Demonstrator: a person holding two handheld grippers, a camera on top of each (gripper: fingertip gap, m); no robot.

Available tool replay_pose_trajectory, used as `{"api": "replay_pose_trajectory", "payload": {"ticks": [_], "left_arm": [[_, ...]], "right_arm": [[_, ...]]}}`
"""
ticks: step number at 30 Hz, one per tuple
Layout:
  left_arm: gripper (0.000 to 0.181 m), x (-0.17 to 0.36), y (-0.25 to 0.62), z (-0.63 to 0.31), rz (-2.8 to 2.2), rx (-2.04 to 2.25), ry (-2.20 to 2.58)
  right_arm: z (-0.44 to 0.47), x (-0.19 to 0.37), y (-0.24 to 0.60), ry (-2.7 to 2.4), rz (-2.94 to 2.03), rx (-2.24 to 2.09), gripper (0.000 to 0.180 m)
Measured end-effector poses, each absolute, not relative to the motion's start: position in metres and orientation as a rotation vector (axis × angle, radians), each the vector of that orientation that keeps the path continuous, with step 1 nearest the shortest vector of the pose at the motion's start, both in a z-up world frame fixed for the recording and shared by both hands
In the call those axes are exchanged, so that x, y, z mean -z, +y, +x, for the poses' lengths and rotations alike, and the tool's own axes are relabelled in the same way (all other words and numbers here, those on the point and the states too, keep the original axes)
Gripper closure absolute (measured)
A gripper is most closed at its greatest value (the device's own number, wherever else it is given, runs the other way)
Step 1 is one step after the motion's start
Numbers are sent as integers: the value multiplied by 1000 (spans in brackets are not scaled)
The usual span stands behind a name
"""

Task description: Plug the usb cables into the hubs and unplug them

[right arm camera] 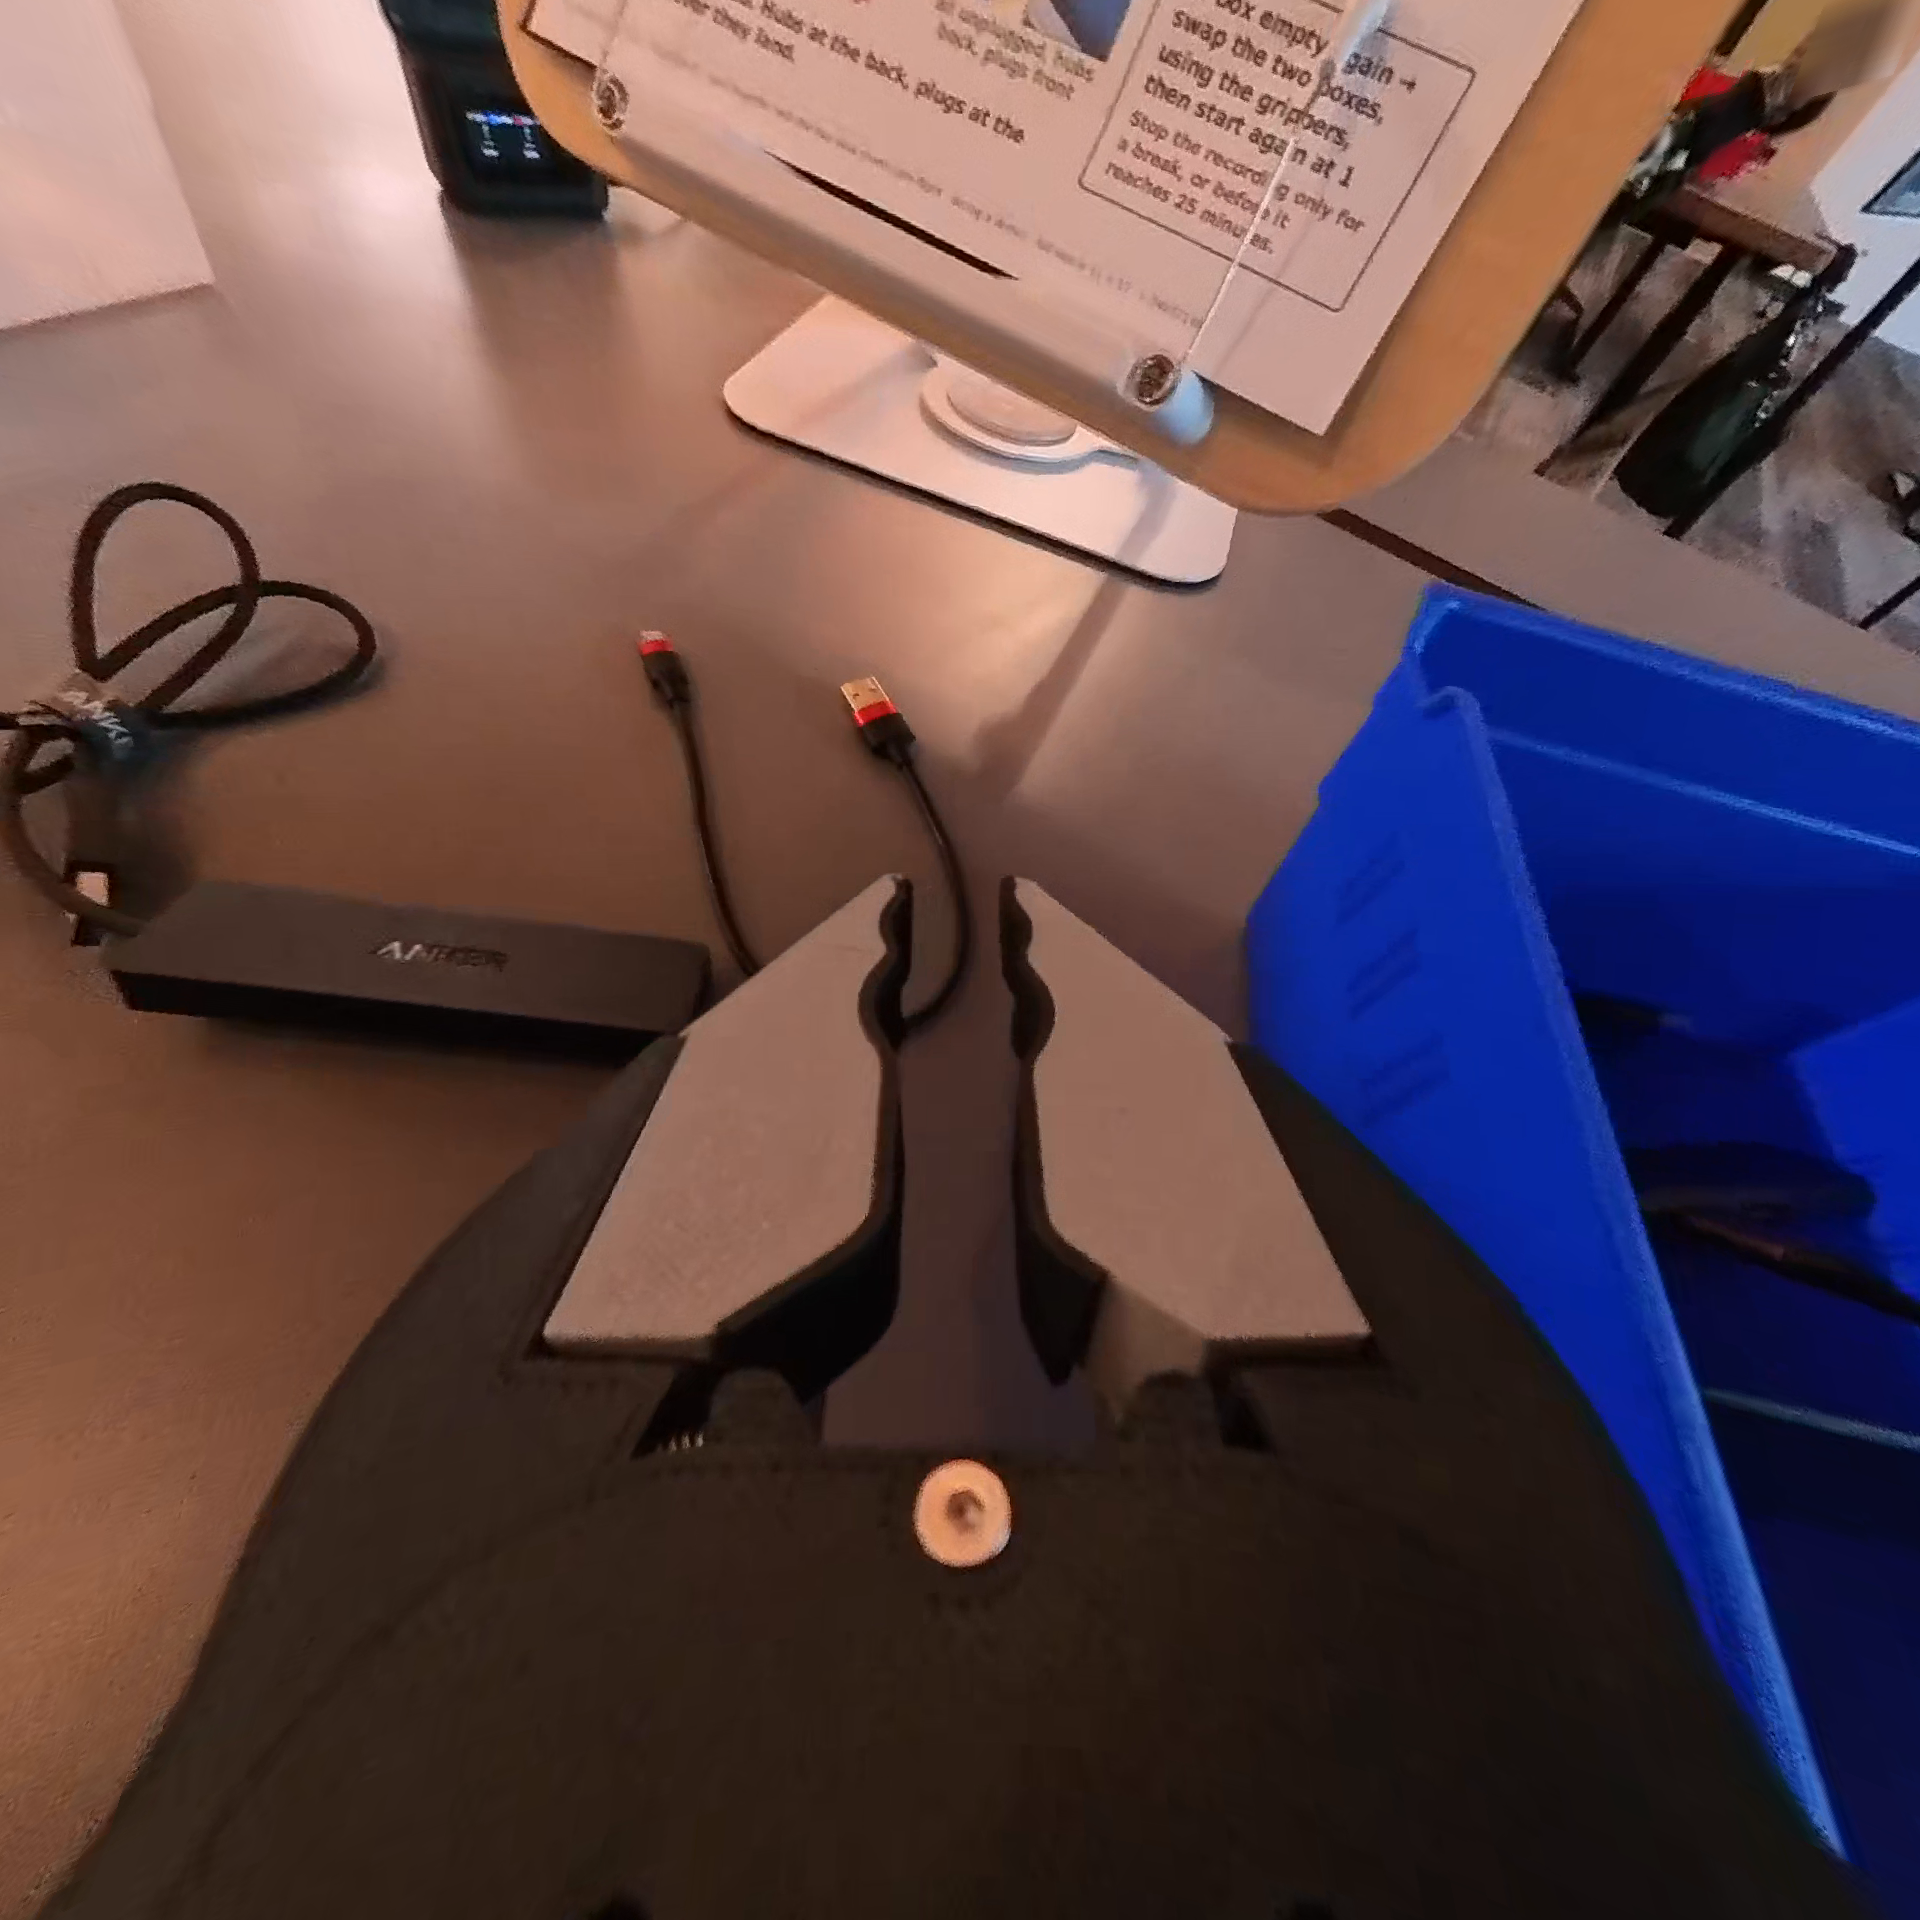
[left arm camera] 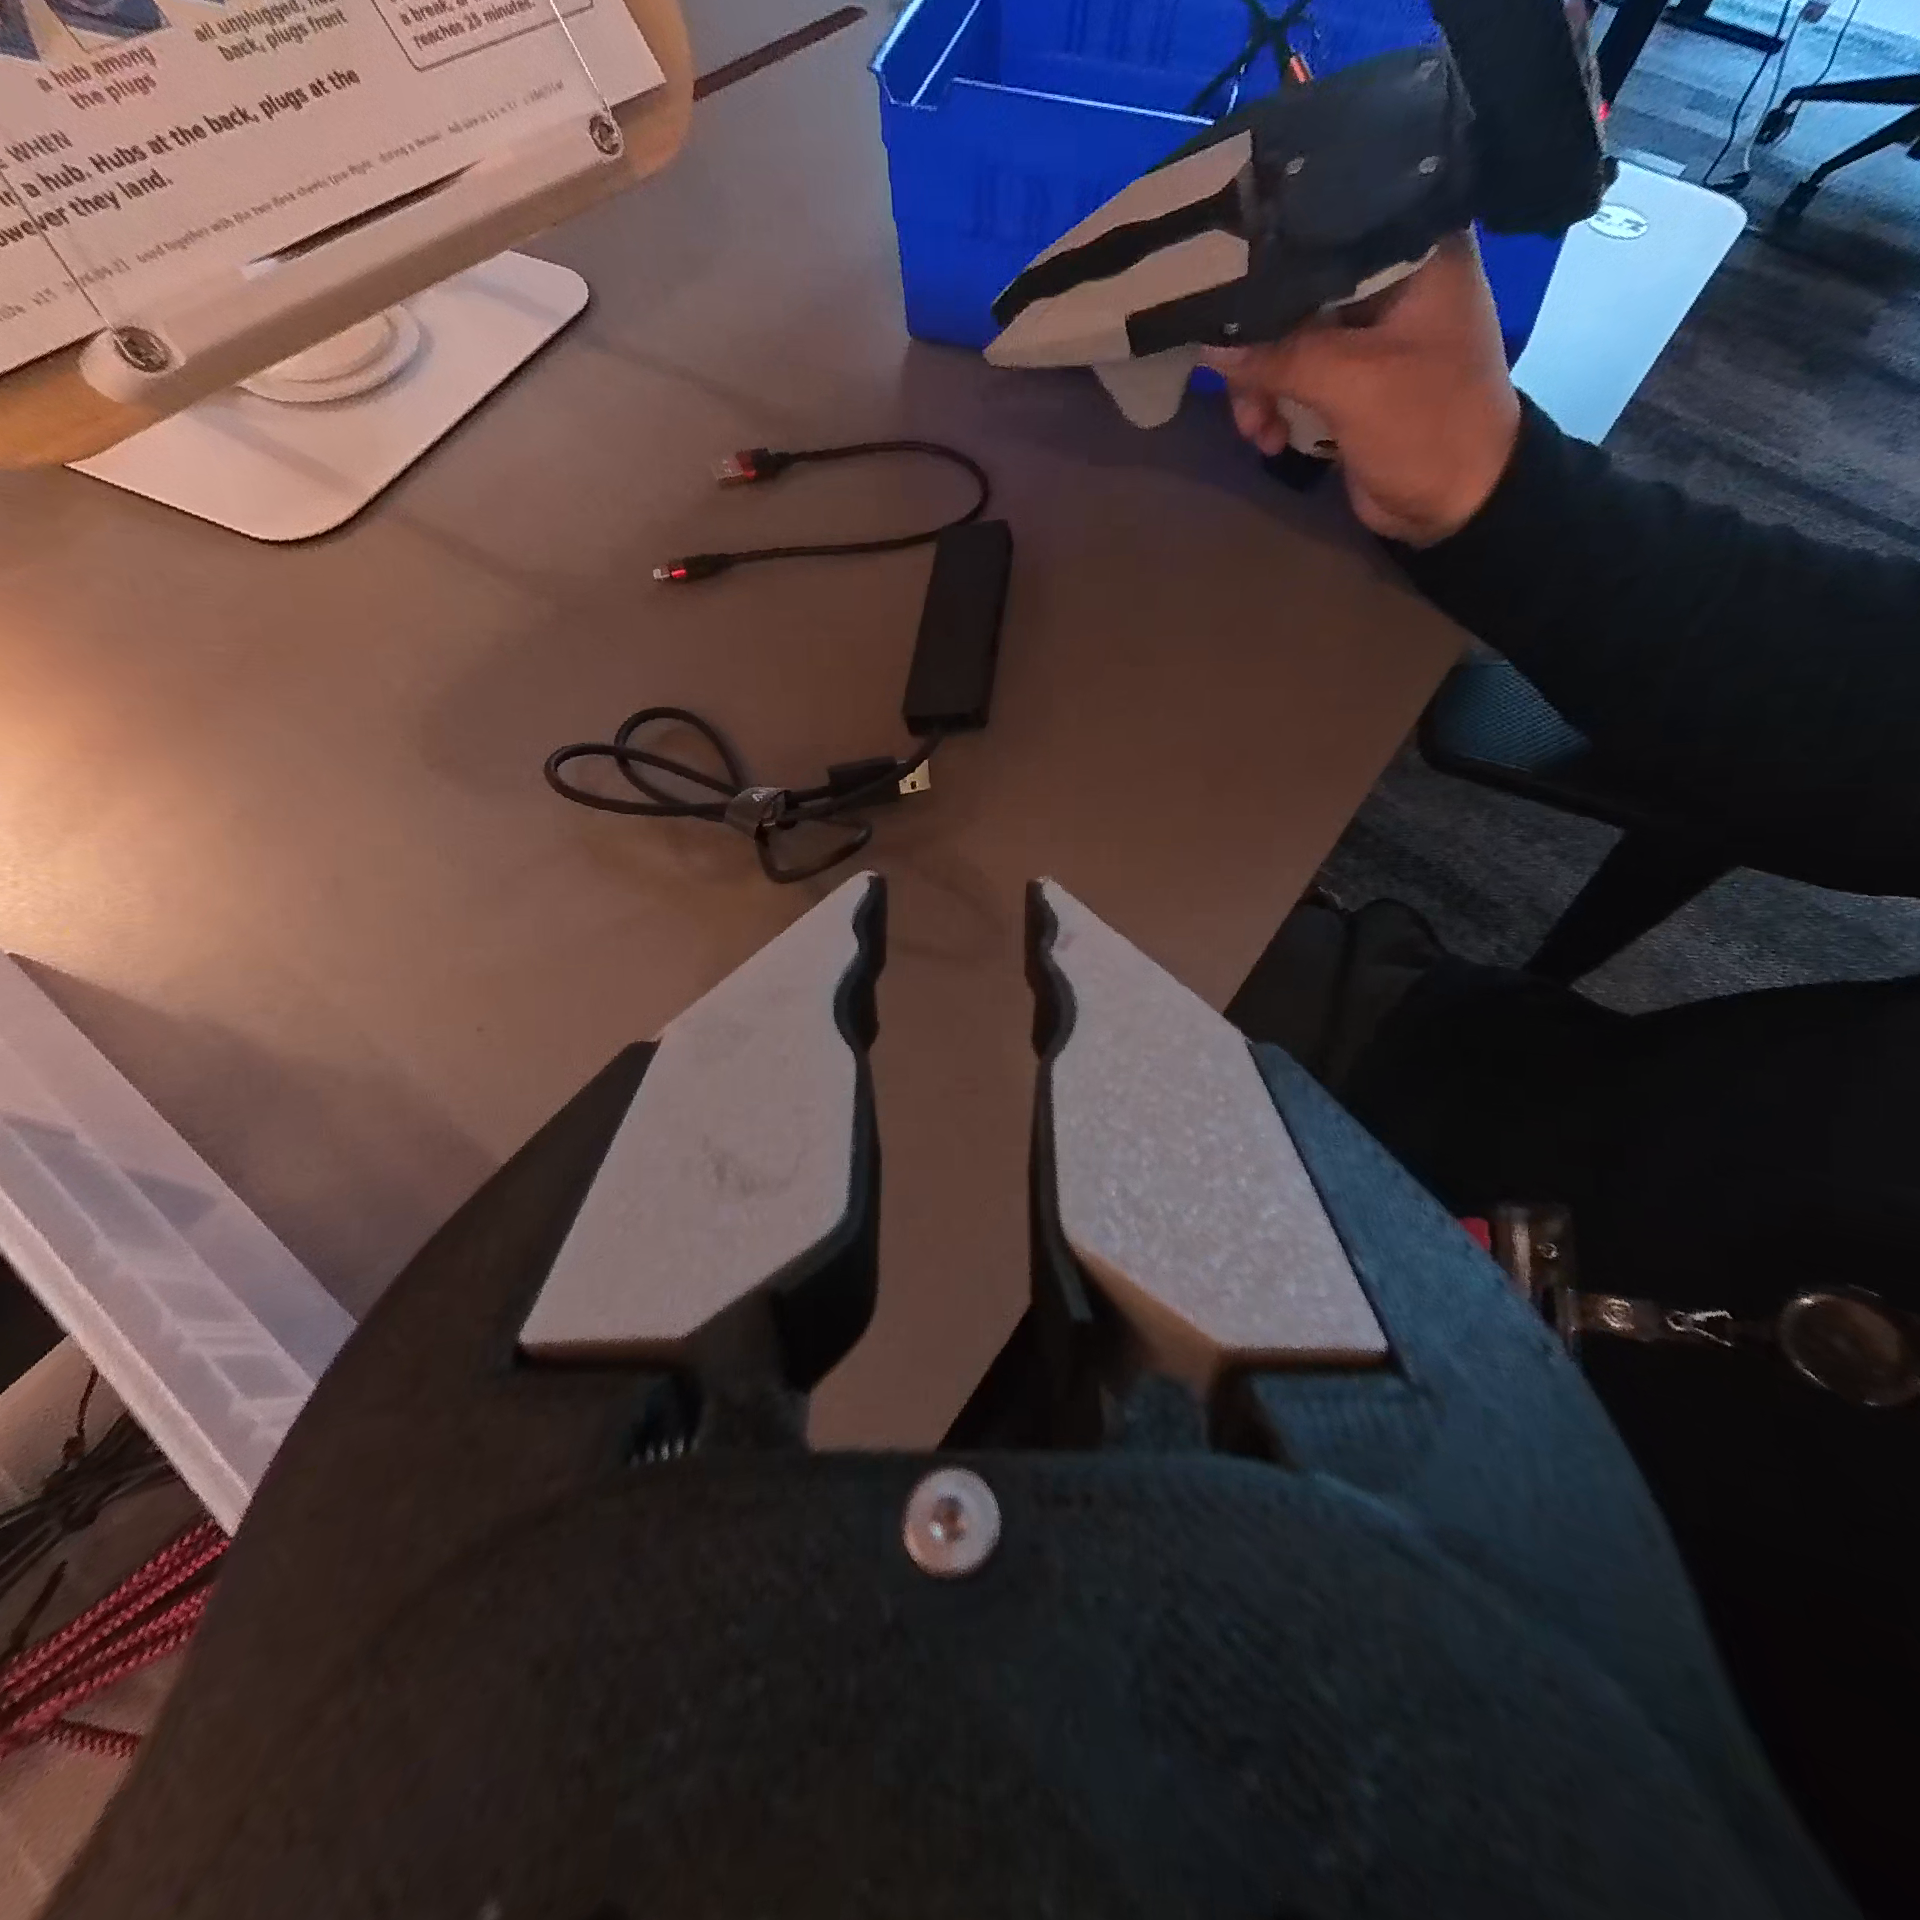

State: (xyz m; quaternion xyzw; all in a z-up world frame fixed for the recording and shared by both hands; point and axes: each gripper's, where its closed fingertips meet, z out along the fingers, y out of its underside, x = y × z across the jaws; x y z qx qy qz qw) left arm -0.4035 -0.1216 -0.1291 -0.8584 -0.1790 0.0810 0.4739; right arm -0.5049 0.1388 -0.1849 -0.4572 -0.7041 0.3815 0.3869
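The black hub (right arm camera: 405, 971) lies flat near the middle of the table (left arm camera: 260, 831), its own bundled lead (left arm camera: 707, 784) coiled off one end. The red-tipped cable (right arm camera: 883, 727) curves away from the other end, both plugs free, toward the stand's base (right arm camera: 997, 488) at the far edge. The hub looks light and stiff (likely to skid when pushed), so it wants pinning across its long sides. The cable is limp; grip the rigid plug shell. The left gripper (left arm camera: 954, 894) and right gripper (right arm camera: 954, 894) hang narrowly parted, empty.
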Motion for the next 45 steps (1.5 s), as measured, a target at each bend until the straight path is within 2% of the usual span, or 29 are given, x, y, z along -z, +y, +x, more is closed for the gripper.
{"api": "replay_pose_trajectory", "payload": {"ticks": [8,45], "left_arm": [[161,132,-124,-407,-2125,-259,-421],[163,138,-126,-413,-2164,-366,-386]], "right_arm": [[-500,183,114,-1866,-1048,-1010,166],[-500,184,111,-1877,-1027,-1024,172]]}}
